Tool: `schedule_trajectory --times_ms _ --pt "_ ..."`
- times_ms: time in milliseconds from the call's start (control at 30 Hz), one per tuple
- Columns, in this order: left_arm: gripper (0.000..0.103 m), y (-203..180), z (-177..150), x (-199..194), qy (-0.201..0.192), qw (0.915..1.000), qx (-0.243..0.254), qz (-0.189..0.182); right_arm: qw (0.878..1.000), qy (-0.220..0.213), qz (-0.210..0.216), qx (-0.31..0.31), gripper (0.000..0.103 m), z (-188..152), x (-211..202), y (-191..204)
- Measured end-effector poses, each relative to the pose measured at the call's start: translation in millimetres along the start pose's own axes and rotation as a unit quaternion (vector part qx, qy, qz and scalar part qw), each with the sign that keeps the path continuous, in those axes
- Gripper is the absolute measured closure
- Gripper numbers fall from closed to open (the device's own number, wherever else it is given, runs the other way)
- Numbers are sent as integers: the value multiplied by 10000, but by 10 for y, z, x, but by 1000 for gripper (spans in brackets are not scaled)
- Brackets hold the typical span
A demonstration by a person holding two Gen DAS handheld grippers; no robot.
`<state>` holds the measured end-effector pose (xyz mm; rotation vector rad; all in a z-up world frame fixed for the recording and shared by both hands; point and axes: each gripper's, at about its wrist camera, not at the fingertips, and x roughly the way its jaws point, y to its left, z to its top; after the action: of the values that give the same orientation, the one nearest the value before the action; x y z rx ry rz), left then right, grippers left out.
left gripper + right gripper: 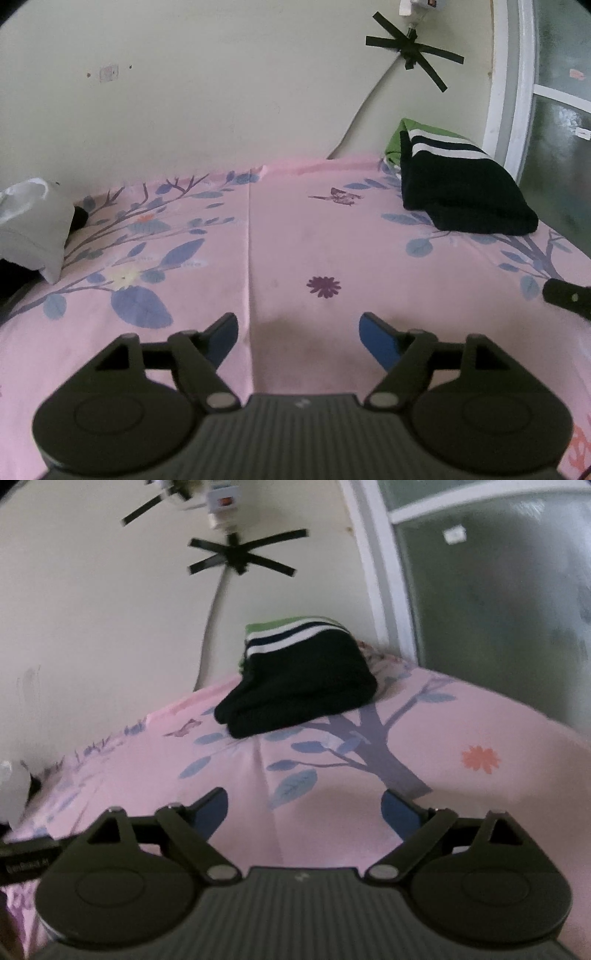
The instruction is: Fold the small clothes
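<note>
A folded dark navy garment with white stripes (461, 192) lies on a green garment (397, 142) at the far right of the pink floral bed sheet (295, 236). In the right wrist view the navy garment (303, 683) lies ahead on the sheet (480, 720). My left gripper (297, 328) is open and empty, low over the sheet. My right gripper (304, 805) is open and empty, short of the stack. The right gripper's tip shows at the left wrist view's right edge (565, 297).
A grey-white pillow or bundle (29, 225) lies at the bed's left edge, with something black beside it. A wall with black tape crosses (413, 51) and a cable stands behind the bed. A white-framed glass door (480, 590) is at the right.
</note>
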<state>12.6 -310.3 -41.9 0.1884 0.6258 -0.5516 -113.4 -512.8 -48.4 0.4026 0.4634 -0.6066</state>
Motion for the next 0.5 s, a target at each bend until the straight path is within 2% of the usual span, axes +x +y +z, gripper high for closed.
schedule_trajectory --times_ms 100,267,367,500 --pt "21 -5 -4 -22 -46 10000 15 -19 9998 55 -31 -186 15 -29 4 83" --pt "8 -35 -16 -80 -200 9997 121 0 9985 -268 -226 -417 15 -62 -100 162" --pt "6 -63 -20 -100 -259 9995 198 22 9987 -370 -282 -182 15 -58 -142 100" --pt "2 -79 -21 -110 -289 9992 273 24 9967 -524 -412 472 15 -59 -186 -56"
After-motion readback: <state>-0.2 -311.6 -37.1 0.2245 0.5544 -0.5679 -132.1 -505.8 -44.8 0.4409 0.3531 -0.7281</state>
